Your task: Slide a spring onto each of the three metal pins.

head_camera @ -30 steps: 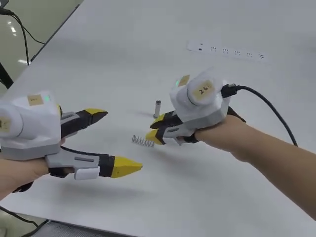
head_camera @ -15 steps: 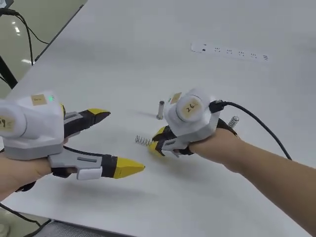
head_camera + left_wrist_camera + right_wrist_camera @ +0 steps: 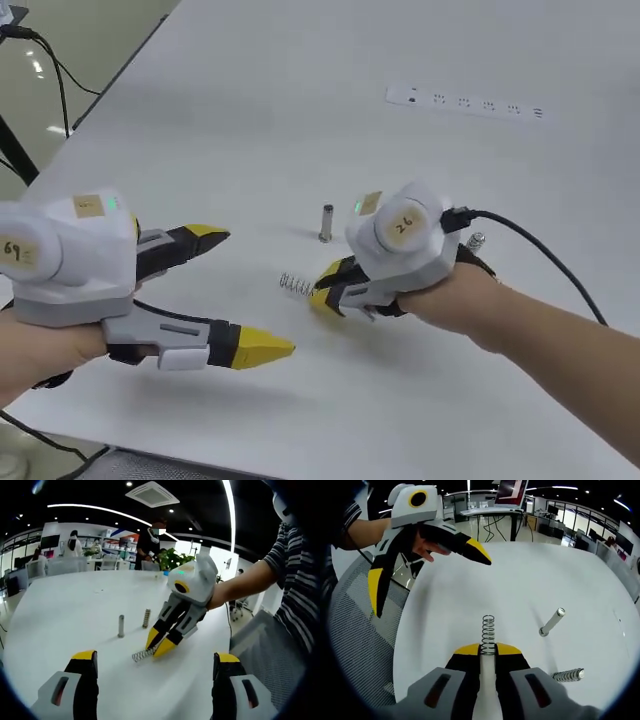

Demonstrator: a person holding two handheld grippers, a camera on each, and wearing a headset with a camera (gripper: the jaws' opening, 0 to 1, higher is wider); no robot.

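My right gripper [image 3: 328, 291] is shut on one end of a small coil spring [image 3: 295, 284], low over the white table [image 3: 300, 90]. The right gripper view has the spring [image 3: 488, 628] sticking straight out from the closed yellow tips of the right gripper [image 3: 488, 649]. A bare metal pin [image 3: 326, 222] stands just behind it. A second pin [image 3: 474, 241] wearing a spring peeks out behind that hand. My left gripper [image 3: 240, 292] hovers open and empty at the near left. In the left gripper view the bare pin [image 3: 120, 626] and sprung pin [image 3: 146, 618] stand side by side.
A white power strip [image 3: 465, 103] lies at the far right of the table. A black cable [image 3: 540, 255] trails from the right gripper. The table's left edge [image 3: 110, 75] runs diagonally, with floor beyond it. People stand in the background [image 3: 150, 542].
The right gripper has rolled and shifted slightly right, its tips now shut on the spring's end. The left gripper has hardly moved.
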